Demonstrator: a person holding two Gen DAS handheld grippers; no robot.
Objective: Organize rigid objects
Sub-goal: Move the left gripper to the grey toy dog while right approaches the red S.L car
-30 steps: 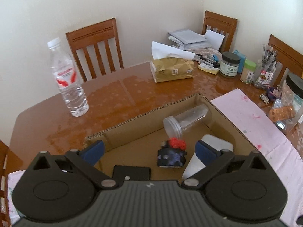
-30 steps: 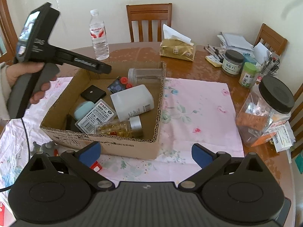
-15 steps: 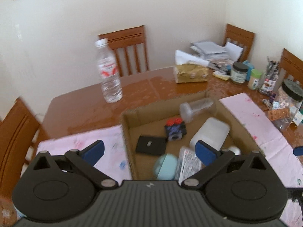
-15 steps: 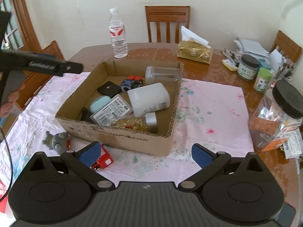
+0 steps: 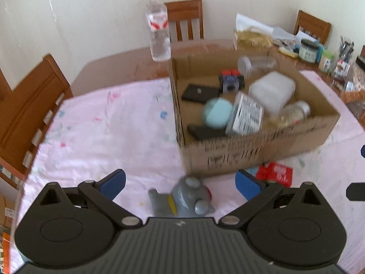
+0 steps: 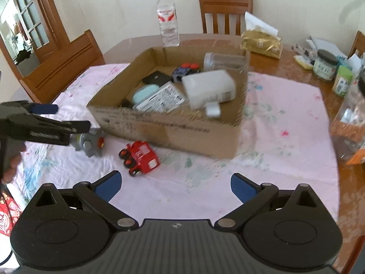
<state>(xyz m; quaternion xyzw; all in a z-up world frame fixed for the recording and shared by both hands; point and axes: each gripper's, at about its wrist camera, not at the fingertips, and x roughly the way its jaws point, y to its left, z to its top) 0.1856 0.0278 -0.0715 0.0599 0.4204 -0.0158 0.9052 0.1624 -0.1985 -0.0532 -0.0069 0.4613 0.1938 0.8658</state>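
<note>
A cardboard box (image 5: 255,155) (image 6: 173,134) on the pink cloth holds a white container (image 6: 208,89), a clear jar (image 6: 223,60), a teal case (image 6: 144,93), a black square (image 6: 157,77) and a small toy car (image 6: 184,69). A grey toy (image 5: 187,199) (image 6: 90,142) lies on the cloth in front of the box, between the open jaws of my left gripper (image 5: 180,183) (image 6: 66,123). A red toy truck (image 6: 140,156) (image 5: 275,173) lies beside it. My right gripper (image 6: 174,185) is open and empty, hovering short of the truck.
A water bottle (image 6: 168,18) and a tissue pack (image 6: 261,41) stand behind the box. Jars (image 6: 325,65) and papers crowd the right side. Wooden chairs (image 6: 61,66) ring the table.
My left gripper has pulled back from over the box and dropped to the cloth in front of it, around the grey toy. My right gripper has moved nearer the red truck.
</note>
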